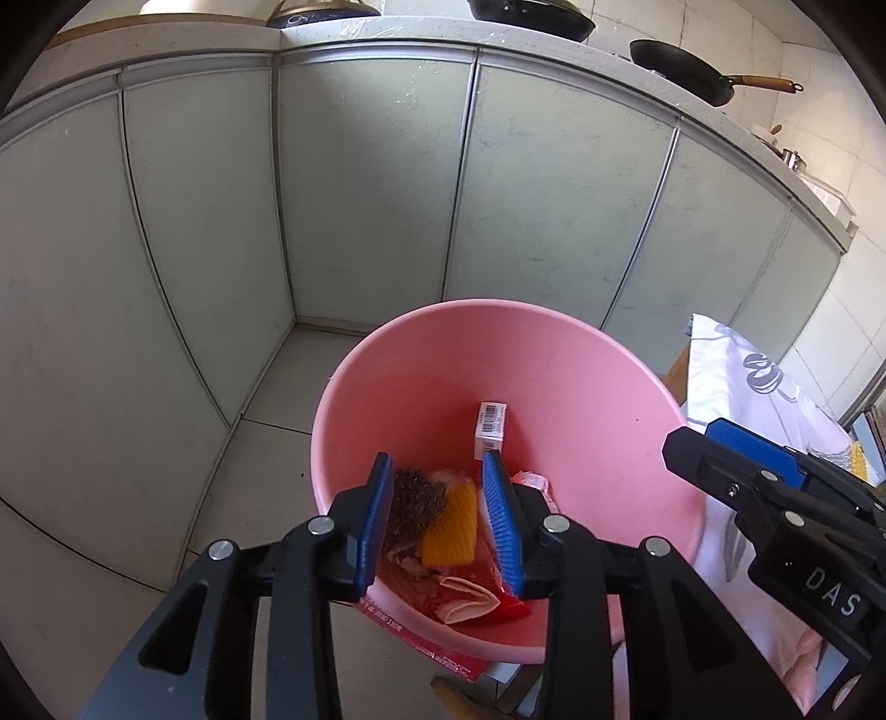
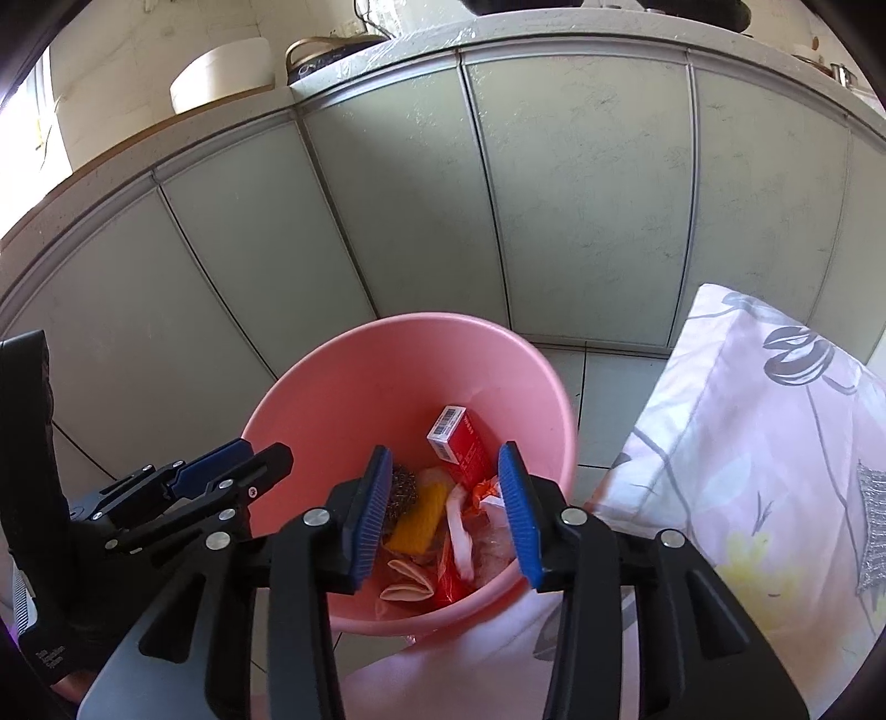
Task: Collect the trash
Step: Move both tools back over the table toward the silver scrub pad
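Bin: pink plastic bucket (image 1: 554, 387) standing on the tiled floor (image 1: 266, 387) in front of the grey-green cabinet doors (image 1: 376, 183); seen from above in both wrist views.
Contents: red carton with a barcode end (image 2: 459, 437) leaning on the inner wall; steel wool scourer (image 1: 415, 509); yellow ribbed sponge (image 1: 449, 526); red wrappers (image 1: 487, 603) and pale scraps at the bottom. All trash in sight lies inside the bucket.
Left tool: (image 1: 440, 523) held above the near rim, blue pads spread moderately apart, nothing between them.
Right tool: (image 2: 451, 518) also over the bucket mouth, pads parted to a similar gap, holding nothing.
Neighbouring item: patterned cloth (image 2: 764, 443) just beside the bucket on the right, its edge touching or nearly touching the rim; a silvery object on it at the far right, too close to the frame edge to identify.
Above: counter (image 1: 554, 50) with a black frying pan (image 1: 686, 72), well apart from the bucket.
Risk, tipping: the bucket looks light; a tool catching its rim on withdrawal could probably knock it over and spill the contents.
Risk, collision: both tools share the same opening and sit near each other; they could likely clash if moved together.
Risk, snagging: the right tool could drag the cloth.
Risk, omission: leftover trash outside these views cannot be ruled out.
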`<action>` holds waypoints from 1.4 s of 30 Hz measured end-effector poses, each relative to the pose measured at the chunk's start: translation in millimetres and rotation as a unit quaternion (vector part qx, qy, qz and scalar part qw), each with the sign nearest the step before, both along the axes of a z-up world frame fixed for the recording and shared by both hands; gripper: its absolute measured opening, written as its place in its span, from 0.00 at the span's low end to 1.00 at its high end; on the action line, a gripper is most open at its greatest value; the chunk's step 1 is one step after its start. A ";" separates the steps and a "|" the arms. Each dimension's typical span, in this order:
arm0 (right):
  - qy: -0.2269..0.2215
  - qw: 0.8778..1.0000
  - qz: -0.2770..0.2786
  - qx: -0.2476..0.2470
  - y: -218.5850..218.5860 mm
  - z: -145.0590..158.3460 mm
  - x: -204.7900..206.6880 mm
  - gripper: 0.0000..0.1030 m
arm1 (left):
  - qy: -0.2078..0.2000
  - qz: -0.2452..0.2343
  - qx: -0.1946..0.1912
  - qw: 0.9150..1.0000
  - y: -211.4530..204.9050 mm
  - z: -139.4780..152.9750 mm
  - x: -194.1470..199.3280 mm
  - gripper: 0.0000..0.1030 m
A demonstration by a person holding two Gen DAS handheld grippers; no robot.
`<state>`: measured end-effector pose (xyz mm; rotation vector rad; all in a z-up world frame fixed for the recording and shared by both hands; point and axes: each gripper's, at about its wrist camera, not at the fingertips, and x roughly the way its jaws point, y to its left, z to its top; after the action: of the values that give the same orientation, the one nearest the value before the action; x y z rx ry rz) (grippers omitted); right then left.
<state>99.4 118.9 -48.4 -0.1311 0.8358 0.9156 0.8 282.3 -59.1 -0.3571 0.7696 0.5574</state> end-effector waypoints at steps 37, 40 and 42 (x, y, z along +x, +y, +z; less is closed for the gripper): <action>0.011 0.985 -0.172 0.001 -195.4 4.1 12.3 0.40 | -0.060 -0.210 0.005 0.976 -126.9 53.3 36.6 0.32; 0.003 0.982 -0.191 -0.009 -216.5 3.1 13.5 0.40 | -0.058 -0.246 -0.004 0.967 -148.5 52.8 49.4 0.33; 0.001 0.978 -0.207 -0.015 -232.1 1.3 14.8 0.40 | -0.056 -0.269 -0.009 0.962 -163.4 52.2 58.6 0.33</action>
<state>114.2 -113.2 -47.1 0.0189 0.8394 0.5118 59.4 118.9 -6.9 -0.1813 0.7240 0.0177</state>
